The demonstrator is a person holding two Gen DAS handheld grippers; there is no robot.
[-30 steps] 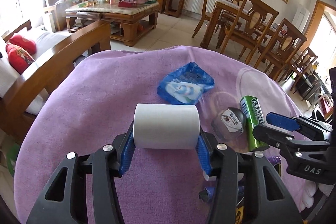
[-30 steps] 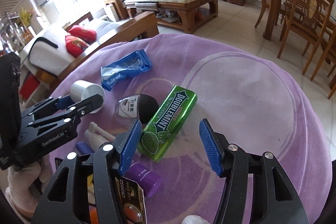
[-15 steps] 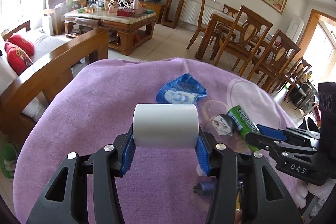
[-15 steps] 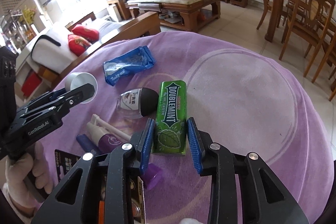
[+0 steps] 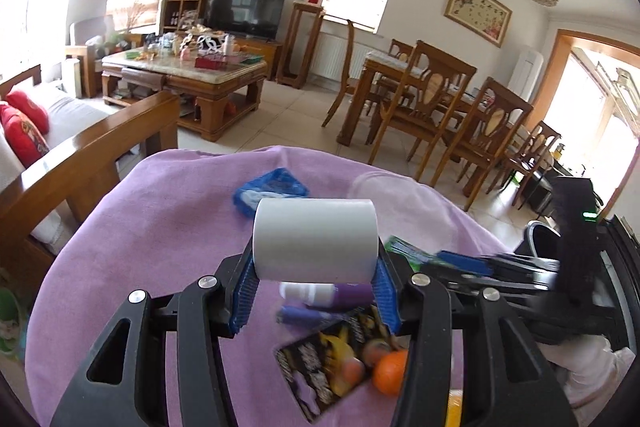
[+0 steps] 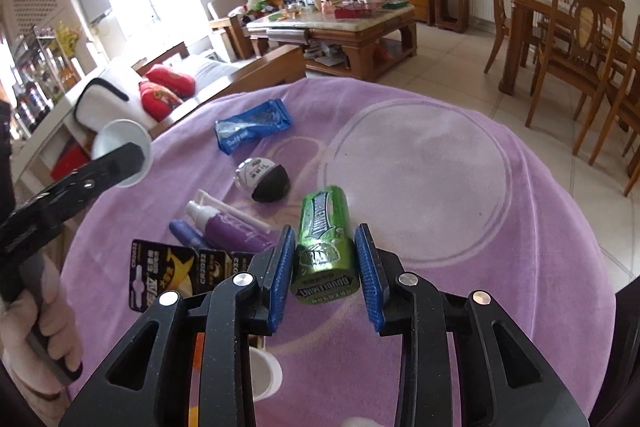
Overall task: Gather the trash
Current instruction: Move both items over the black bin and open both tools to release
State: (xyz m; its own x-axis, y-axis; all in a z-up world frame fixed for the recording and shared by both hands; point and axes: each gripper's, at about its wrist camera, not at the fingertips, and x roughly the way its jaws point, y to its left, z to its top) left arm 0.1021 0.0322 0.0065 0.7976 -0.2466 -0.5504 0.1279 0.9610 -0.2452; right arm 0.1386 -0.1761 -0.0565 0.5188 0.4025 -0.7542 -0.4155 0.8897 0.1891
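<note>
Left gripper [image 5: 316, 291] clenched on white paper cup [image 5: 315, 239], right gripper [image 6: 326, 277] grasping green gum pack [image 6: 325, 247], above purple cloth [image 6: 440, 227]

Our right gripper [image 6: 325, 269] clamps the green gum pack [image 6: 325, 245], its far end tilted up off the purple cloth [image 6: 440, 187]. At left, our other gripper [image 6: 86, 179] carries a white cup [image 6: 120, 139].

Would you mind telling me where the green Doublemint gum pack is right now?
In the right wrist view, the green gum pack sits clamped between the right gripper's blue fingers, lifted over the purple cloth, just right of the purple bottle.
</note>
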